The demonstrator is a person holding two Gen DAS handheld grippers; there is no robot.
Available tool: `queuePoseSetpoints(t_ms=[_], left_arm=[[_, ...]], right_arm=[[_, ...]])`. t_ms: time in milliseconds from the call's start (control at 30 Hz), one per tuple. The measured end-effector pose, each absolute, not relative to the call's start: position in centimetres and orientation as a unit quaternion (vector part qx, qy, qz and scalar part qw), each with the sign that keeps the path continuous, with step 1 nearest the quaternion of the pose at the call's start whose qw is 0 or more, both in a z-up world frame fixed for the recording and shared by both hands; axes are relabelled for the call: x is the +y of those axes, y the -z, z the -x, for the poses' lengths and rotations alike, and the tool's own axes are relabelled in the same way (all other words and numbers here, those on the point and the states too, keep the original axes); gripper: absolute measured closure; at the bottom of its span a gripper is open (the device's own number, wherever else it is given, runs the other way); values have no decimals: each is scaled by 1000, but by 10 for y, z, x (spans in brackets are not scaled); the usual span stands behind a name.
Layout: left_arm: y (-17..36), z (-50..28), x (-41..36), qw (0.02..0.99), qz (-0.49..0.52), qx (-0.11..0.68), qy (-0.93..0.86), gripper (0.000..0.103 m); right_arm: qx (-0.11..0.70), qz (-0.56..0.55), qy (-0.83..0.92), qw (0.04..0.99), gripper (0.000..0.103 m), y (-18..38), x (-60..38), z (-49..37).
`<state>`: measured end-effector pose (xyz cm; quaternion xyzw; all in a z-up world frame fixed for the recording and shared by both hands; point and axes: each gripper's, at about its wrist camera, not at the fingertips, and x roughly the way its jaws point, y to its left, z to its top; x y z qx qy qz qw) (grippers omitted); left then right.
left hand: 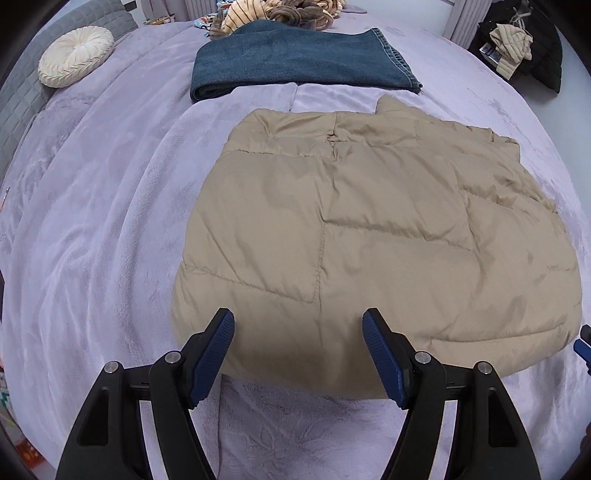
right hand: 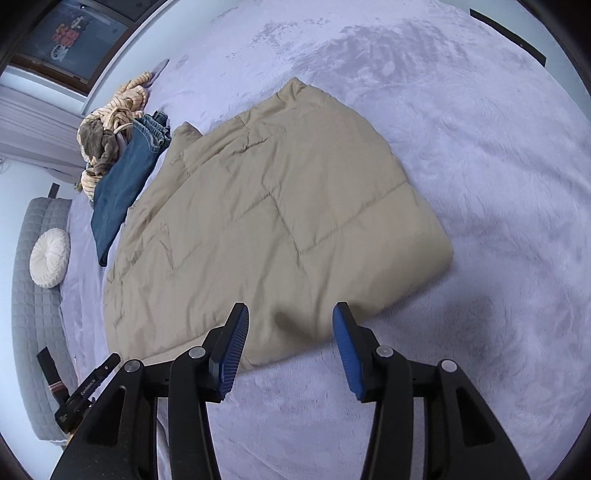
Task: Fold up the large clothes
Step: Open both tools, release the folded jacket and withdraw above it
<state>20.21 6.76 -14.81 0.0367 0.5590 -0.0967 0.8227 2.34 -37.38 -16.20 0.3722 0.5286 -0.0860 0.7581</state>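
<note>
A tan quilted puffer jacket [left hand: 369, 236] lies folded into a flat rectangle on the lilac plush bed cover [left hand: 92, 240]. It also shows in the right wrist view [right hand: 266, 221]. My left gripper [left hand: 298, 325] is open and empty, its blue pads just above the jacket's near edge. My right gripper [right hand: 290, 319] is open and empty, hovering over the jacket's near corner. The tip of the right gripper [left hand: 583, 343] shows at the right edge of the left wrist view.
Folded blue jeans [left hand: 295, 62] lie beyond the jacket, with a heap of striped and brown clothes [left hand: 280, 14] behind them. A round cream cushion [left hand: 75, 55] sits at the far left by a grey quilted headboard [right hand: 33, 295]. A dark bag with clothes [left hand: 524, 48] stands off the bed.
</note>
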Motion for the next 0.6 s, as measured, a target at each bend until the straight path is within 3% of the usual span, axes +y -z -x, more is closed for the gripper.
queuePoseSetpoints(t_ms=[133,200,400,600], left_arm=[[151,-194,67,817,-27,567,100,28],[151,-189,68,819,-27,565,96,0],[156,-181,70,821,-24,563,94,0],[176,-179,73,815,-7,571,100,0]], right_arm=[[532,-377,83,754,48,167,-369,-14],[534,-381,84,750,46,172,-368,-12],[539,-388,79,743,45,185,-363,-13],[522,-405,66,748,28,199,-363,-15]])
